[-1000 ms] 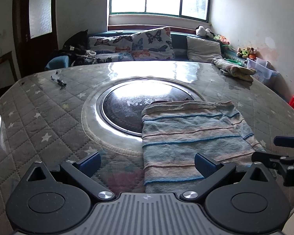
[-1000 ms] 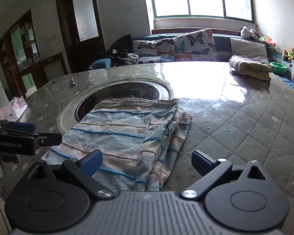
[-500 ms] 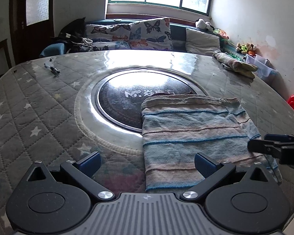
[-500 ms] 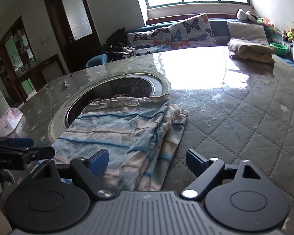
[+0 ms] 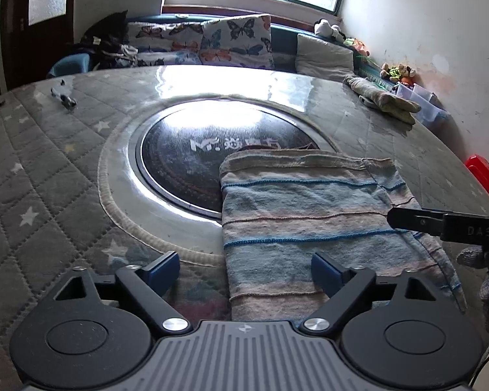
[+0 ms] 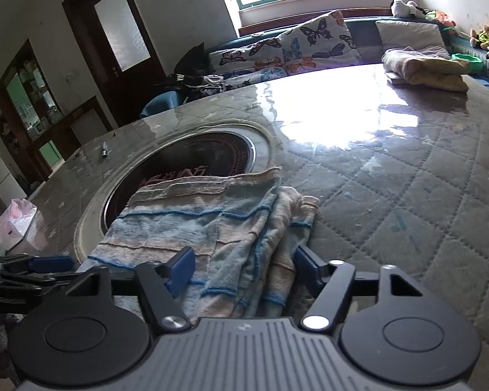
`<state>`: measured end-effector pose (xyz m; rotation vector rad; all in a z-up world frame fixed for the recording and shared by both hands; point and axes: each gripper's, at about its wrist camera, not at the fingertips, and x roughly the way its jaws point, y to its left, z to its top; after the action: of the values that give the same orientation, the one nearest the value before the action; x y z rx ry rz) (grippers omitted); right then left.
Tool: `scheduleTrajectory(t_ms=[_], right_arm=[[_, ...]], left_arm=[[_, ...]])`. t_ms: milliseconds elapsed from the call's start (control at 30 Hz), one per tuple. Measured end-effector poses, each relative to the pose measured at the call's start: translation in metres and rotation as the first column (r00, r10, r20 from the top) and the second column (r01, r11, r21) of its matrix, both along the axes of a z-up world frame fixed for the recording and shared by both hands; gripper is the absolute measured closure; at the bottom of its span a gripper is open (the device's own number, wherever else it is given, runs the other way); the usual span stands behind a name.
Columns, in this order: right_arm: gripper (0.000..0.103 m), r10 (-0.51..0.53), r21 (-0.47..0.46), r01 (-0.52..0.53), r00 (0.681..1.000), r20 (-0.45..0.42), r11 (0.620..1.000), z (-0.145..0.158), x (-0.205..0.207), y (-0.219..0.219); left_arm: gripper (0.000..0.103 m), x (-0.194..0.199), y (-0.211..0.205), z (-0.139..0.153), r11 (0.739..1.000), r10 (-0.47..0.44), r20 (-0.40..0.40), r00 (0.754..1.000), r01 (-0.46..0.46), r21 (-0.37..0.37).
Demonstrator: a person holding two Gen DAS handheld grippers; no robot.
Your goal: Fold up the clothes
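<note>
A folded striped cloth [image 5: 309, 221], blue, pink and beige, lies on the quilted table, partly over the round dark glass centre [image 5: 205, 159]. It also shows in the right wrist view [image 6: 218, 228]. My left gripper [image 5: 244, 268] is open, its jaws astride the cloth's near left corner. My right gripper [image 6: 244, 268] is open, its jaws astride the cloth's layered right edge near the front. The right gripper also shows from the side in the left wrist view [image 5: 446, 224], over the cloth's right edge. The left gripper shows at the far left of the right wrist view [image 6: 26, 270].
A second folded cloth [image 5: 384, 102] lies at the table's far right. A small metal object [image 5: 63, 96] lies at the far left. A pink bag [image 6: 13, 224] sits at the left table edge. Cushions [image 5: 234, 42] line a sofa behind the table.
Both grippers have moved forward and lower toward the cloth's near edge. The right gripper's jaws have narrowed a little around the layered edge.
</note>
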<state>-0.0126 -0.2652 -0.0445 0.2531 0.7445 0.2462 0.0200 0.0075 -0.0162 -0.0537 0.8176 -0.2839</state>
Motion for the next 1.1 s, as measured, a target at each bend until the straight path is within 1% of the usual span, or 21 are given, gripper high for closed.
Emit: scheduleTrajectory(t_ms=[33,67,100,133,233,333,533,600,633,767,933,1100], right_arm=[[0.051,0.003,0.012,-0.003,1.0,-0.003,1.0,0.0,0.001,-0.001],[0.054,0.004,0.025,-0.004,1.0,-0.007,1.0,-0.001,0.002,-0.002],[0.055,0.005,0.034,-0.005,1.0,-0.01,0.999,-0.001,0.003,-0.003],[0.058,0.007,0.035,-0.006,1.0,-0.011,0.999,-0.001,0.003,-0.003],[0.059,0.007,0.049,-0.007,1.0,-0.016,0.999,-0.001,0.005,-0.005],[0.056,-0.003,0.071,0.004,1.0,-0.021,0.997,-0.001,0.006,-0.007],[0.055,-0.008,0.068,0.009,1.0,-0.018,0.998,-0.002,0.005,-0.006],[0.06,-0.006,0.073,0.007,1.0,-0.019,0.997,-0.002,0.006,-0.006],[0.064,-0.006,0.077,0.007,1.0,-0.019,0.997,-0.003,0.006,-0.006],[0.079,-0.01,0.105,0.011,1.0,-0.008,0.994,-0.002,0.003,-0.009],[0.088,-0.024,0.111,0.02,0.999,0.033,0.994,0.008,-0.003,-0.01],[0.089,-0.05,0.109,0.043,0.997,0.065,0.993,0.016,-0.01,-0.017]], left_arm=[[0.017,0.0,0.0,0.0,1.0,-0.003,0.0,1.0,0.003,0.002],[0.019,0.0,-0.001,0.0,1.0,-0.008,0.0,1.0,0.008,0.003],[0.021,0.0,-0.001,0.001,1.0,-0.013,0.0,1.0,0.013,0.002],[0.026,-0.001,-0.001,0.001,1.0,-0.018,-0.001,1.0,0.018,-0.001],[0.036,-0.002,-0.002,0.003,0.999,-0.033,-0.008,0.999,0.033,-0.016],[0.037,-0.003,-0.003,0.004,0.999,-0.036,-0.014,0.999,0.036,-0.016],[0.036,-0.004,-0.005,0.006,0.999,-0.036,-0.037,0.999,0.036,-0.005],[0.037,-0.005,-0.006,0.005,0.999,-0.038,-0.034,0.999,0.038,0.001],[0.037,-0.006,-0.006,0.005,0.999,-0.039,-0.032,0.999,0.039,0.001],[0.066,-0.006,-0.005,0.007,0.998,-0.051,-0.032,0.998,0.051,-0.023],[0.088,-0.005,-0.006,0.013,0.998,-0.054,-0.015,0.998,0.054,-0.029],[0.093,-0.002,-0.012,0.023,0.996,-0.076,0.015,0.997,0.077,-0.038]])
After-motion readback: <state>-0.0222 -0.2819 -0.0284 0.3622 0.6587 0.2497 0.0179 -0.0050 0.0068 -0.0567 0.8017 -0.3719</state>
